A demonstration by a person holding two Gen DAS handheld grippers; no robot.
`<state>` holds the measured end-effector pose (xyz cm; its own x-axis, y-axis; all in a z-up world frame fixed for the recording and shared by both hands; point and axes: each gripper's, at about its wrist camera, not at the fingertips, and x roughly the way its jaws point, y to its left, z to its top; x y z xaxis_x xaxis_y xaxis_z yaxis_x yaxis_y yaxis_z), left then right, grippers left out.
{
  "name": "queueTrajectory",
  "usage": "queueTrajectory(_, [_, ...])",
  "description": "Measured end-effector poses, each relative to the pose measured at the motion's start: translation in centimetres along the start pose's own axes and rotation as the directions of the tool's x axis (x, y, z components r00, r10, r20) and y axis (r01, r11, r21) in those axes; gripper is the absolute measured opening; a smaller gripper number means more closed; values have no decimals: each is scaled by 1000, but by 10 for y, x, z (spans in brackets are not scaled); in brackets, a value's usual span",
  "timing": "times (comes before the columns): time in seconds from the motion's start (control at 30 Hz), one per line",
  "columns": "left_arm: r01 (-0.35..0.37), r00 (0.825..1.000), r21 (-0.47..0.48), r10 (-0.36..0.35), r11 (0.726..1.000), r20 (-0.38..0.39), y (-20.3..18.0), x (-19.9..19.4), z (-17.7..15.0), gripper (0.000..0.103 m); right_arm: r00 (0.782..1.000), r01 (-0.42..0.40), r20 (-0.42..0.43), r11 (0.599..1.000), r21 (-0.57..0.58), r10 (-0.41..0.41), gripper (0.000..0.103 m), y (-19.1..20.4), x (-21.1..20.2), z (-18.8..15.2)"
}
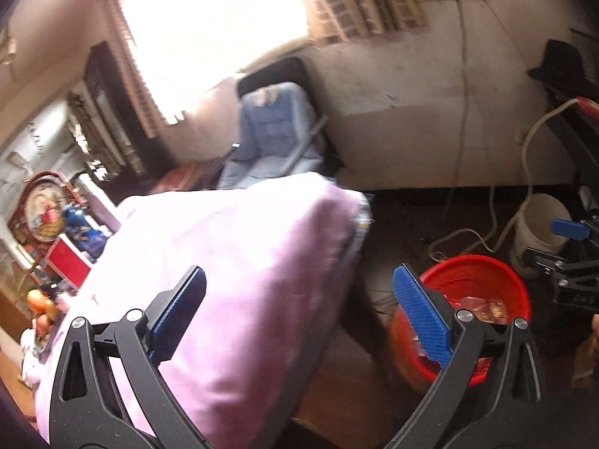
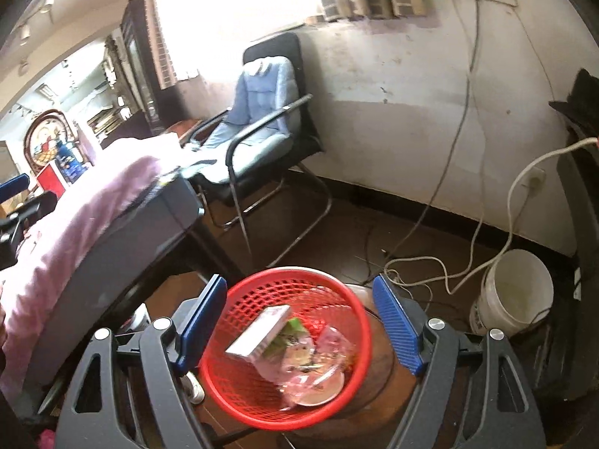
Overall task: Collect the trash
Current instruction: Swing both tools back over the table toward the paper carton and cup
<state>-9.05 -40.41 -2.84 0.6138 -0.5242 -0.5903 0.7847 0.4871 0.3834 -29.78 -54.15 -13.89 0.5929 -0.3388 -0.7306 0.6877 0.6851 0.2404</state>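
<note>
A red mesh basket [image 2: 239, 396] stands on a round brown surface beside the table. It holds a small flat box [image 2: 258, 333], clear plastic wrappers [image 2: 314, 366] and other scraps. My right gripper [image 2: 299, 284] hangs open above the basket with nothing between its blue pads. My left gripper [image 1: 299, 280] is open wide over the edge of the pink cloth [image 1: 243, 262], and its pads are empty. In the left wrist view the basket [image 1: 486, 273] sits just behind the right finger, with red wrappers inside. The right gripper's blue pad [image 1: 567, 228] shows at that view's right edge.
A table draped in the pink cloth [image 2: 75, 224] fills the left. Behind it stands a black chair with a blue cushion [image 2: 258, 112]. A white bucket [image 2: 513, 292] and loose cables [image 2: 430, 262] lie on the dark floor. A red box [image 1: 67, 265] and clutter sit far left.
</note>
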Motion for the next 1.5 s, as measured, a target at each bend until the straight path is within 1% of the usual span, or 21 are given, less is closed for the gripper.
queueTrajectory(0.13, [-47, 999, -50, 48, 998, 13, 30, -13, -4, 96, 999, -36, 20, 998, -45, 36, 82, 26, -11, 4])
queueTrajectory(0.27, [-80, 996, -96, 83, 992, 21, 56, -29, -16, 96, 996, -77, 30, 992, -101, 80, 84, 56, -22, 10])
queueTrajectory(0.43, [-173, 984, -116, 176, 978, 17, 88, -48, -42, 96, 990, -127, 44, 979, -158, 136, 89, 92, -38, 14])
queueTrajectory(0.57, [-237, 971, -136, 239, 962, 2, 121, -57, -61, 96, 982, -175, 33, 966, -193, 184, 91, 122, -47, 16])
queueTrajectory(0.7, [-300, 954, -171, 299, 938, -36, 162, -63, -86, 96, 974, -218, 8, 950, -224, 226, 93, 153, -50, 18])
queueTrajectory(0.8, [-343, 939, -202, 333, 917, -82, 193, -62, -105, 96, 964, -261, -16, 932, -252, 266, 93, 182, -49, 21])
queueTrajectory(0.87, [-376, 926, -226, 358, 898, -120, 217, -61, -119, 96, 955, -292, -32, 916, -277, 295, 94, 205, -48, 25])
queueTrajectory(0.9, [-388, 921, -235, 366, 891, -133, 226, -61, -125, 96, 949, -309, -41, 902, -300, 312, 94, 222, -47, 27])
queueTrajectory(0.97, [-427, 903, -258, 394, 867, -168, 250, -60, -139, 96, 942, -330, -54, 881, -339, 332, 97, 246, -43, 31])
queueTrajectory(1.1, [-481, 875, -305, 427, 822, -229, 291, -56, -167, 96, 922, -379, -95, 820, -428, 376, 97, 308, -31, 36])
queueTrajectory(1.17, [-502, 862, -332, 433, 798, -262, 311, -53, -182, 96, 916, -391, -112, 790, -473, 386, 97, 337, -25, 37])
queueTrajectory(1.23, [-516, 854, -357, 431, 779, -293, 330, -50, -197, 96, 915, -391, -127, 760, -519, 384, 97, 367, -17, 38])
queueTrajectory(1.3, [-526, 846, -385, 416, 759, -334, 346, -45, -208, 96, 913, -394, -147, 731, -557, 380, 97, 395, -8, 40])
queueTrajectory(1.33, [-524, 845, -404, 397, 750, -358, 354, -42, -212, 96, 912, -396, -156, 718, -572, 378, 97, 406, -3, 40])
queueTrajectory(1.37, [-514, 848, -431, 363, 742, -386, 362, -38, -217, 96, 912, -397, -168, 702, -592, 374, 97, 420, 3, 41])
queueTrajectory(1.4, [-496, 854, -464, 318, 734, -411, 370, -34, -222, 96, 912, -397, -175, 690, -605, 371, 97, 430, 6, 40])
queueTrajectory(1.43, [-478, 862, -494, 280, 726, -423, 377, -31, -227, 96, 914, -394, -182, 679, -620, 363, 97, 441, 12, 41])
queueTrajectory(1.5, [-452, 870, -547, 214, 704, -444, 383, -28, -235, 96, 919, -385, -196, 668, -637, 343, 97, 460, 26, 42])
